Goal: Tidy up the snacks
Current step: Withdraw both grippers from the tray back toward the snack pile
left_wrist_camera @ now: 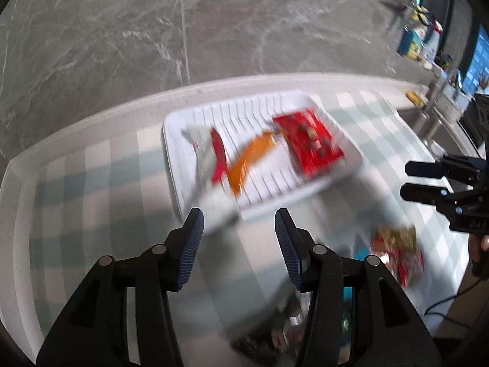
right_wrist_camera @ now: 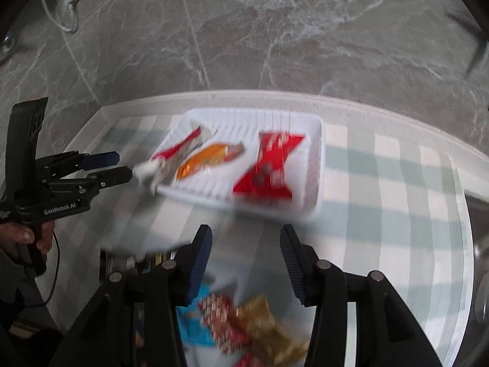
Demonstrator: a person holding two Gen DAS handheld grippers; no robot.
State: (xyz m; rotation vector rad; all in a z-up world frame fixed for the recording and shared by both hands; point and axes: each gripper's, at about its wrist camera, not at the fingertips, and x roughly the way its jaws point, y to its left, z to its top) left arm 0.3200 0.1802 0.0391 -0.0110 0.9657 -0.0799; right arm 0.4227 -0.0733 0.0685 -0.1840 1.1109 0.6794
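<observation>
White tray (left_wrist_camera: 351, 165) sits centre frame on the checked bench (left_wrist_camera: 91, 183), holding a red packet (left_wrist_camera: 311, 143), an orange packet (left_wrist_camera: 247, 162) and a white-and-red packet (left_wrist_camera: 207, 165) overhanging its near-left edge. Left gripper (left_wrist_camera: 238, 229) spread wide, empty, that overhanging packet just ahead. Right gripper (right_wrist_camera: 246, 260) also wide, empty; loose snacks (right_wrist_camera: 253, 327) lie below it, lower centre. Right is likely nearer those. Much blur.

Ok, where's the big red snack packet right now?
The big red packet lies in the white slatted tray at its right end, seen from the right wrist, with the orange packet beside it toward the left gripper.
</observation>
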